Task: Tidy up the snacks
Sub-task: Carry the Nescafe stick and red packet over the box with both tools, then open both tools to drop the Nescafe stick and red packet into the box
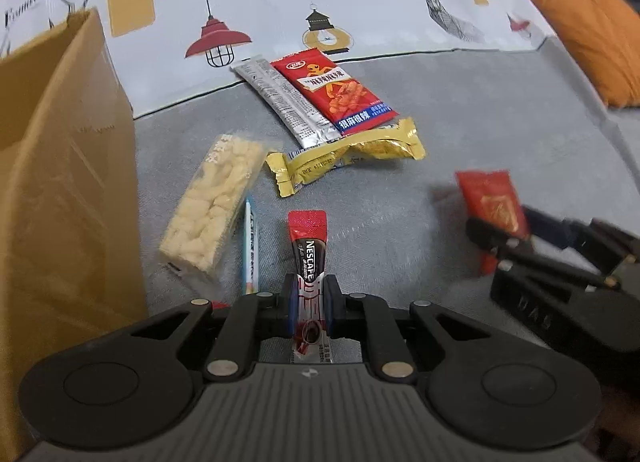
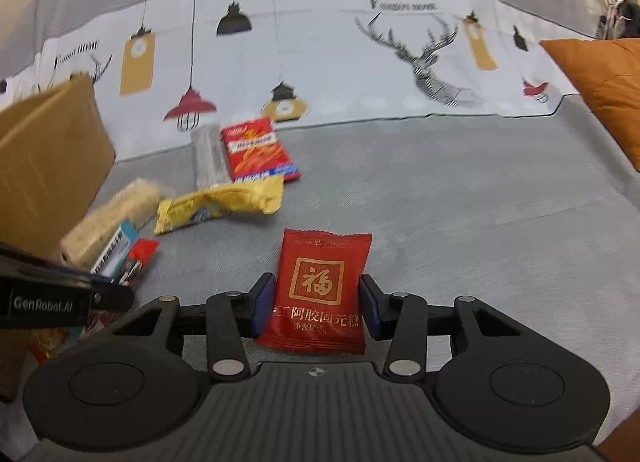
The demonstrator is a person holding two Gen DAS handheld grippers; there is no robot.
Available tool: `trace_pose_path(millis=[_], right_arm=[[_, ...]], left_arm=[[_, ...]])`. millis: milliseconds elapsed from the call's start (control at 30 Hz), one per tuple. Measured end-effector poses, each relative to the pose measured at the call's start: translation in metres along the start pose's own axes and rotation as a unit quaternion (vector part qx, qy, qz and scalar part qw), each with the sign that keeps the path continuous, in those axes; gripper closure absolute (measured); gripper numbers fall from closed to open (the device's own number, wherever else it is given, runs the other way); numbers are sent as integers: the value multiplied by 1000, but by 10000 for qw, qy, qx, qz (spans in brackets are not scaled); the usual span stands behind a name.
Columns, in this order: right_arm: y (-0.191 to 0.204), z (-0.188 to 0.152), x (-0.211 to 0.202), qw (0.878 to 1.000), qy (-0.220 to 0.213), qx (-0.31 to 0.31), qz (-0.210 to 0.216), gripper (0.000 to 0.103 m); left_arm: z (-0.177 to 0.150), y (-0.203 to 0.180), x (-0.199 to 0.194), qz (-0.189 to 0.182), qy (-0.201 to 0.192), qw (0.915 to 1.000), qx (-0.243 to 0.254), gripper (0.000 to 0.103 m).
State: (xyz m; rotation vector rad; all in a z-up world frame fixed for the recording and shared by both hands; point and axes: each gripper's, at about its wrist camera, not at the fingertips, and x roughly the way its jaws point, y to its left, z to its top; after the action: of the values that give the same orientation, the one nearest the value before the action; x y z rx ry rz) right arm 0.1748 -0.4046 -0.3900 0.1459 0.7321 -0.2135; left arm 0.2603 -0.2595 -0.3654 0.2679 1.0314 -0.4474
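Note:
My left gripper [image 1: 309, 308] is shut on a red and black Nescafe stick [image 1: 309, 250] that points forward over the grey sofa seat. My right gripper [image 2: 316, 304] is shut on a red square snack packet [image 2: 320, 290] with a gold character; it shows at the right of the left wrist view [image 1: 494, 202]. On the seat lie a pale puffed-rice bar [image 1: 214, 204], a blue-white stick [image 1: 251, 246], a yellow packet [image 1: 344, 156], a silver sachet [image 1: 286, 102] and a red spicy snack packet [image 1: 334, 92].
An open cardboard box [image 1: 60, 166] stands at the left, next to the puffed-rice bar. An orange cushion [image 1: 592, 38] lies at the far right. A printed white cover [image 1: 360, 2] hangs on the sofa back behind the snacks.

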Motion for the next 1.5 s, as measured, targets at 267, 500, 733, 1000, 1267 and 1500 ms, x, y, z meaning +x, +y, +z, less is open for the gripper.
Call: trace_pose_path(millis=[267,500,733,1000,1267,1500], right_arm=[[0,11,-38,9995,-155,261,114,56],[43,37,-98,9967,-664,145,449,56],[99,73,-169,9877,-1279,-57,898,56],[173,102,-242,9670,-1995,-632,1453,56],[237,90,-223,9615,-1690,-1157,1834,56],[274,65,-170,9661,-989,-1460,1886,56]], left_arm=[[0,3,-61,-160,-470,9988,18,89],[-8,38,-135,-223,-1149,9928,-274,89],[-30,112,-232,94,-2136,9734,-828,89],[-69,169,-316,528,-2875,9483,-1233,89],[-94,201,-292,801,-2513,9543,-1405,89],[-110,238,-233,774,-1927,9626,-1740,89]])
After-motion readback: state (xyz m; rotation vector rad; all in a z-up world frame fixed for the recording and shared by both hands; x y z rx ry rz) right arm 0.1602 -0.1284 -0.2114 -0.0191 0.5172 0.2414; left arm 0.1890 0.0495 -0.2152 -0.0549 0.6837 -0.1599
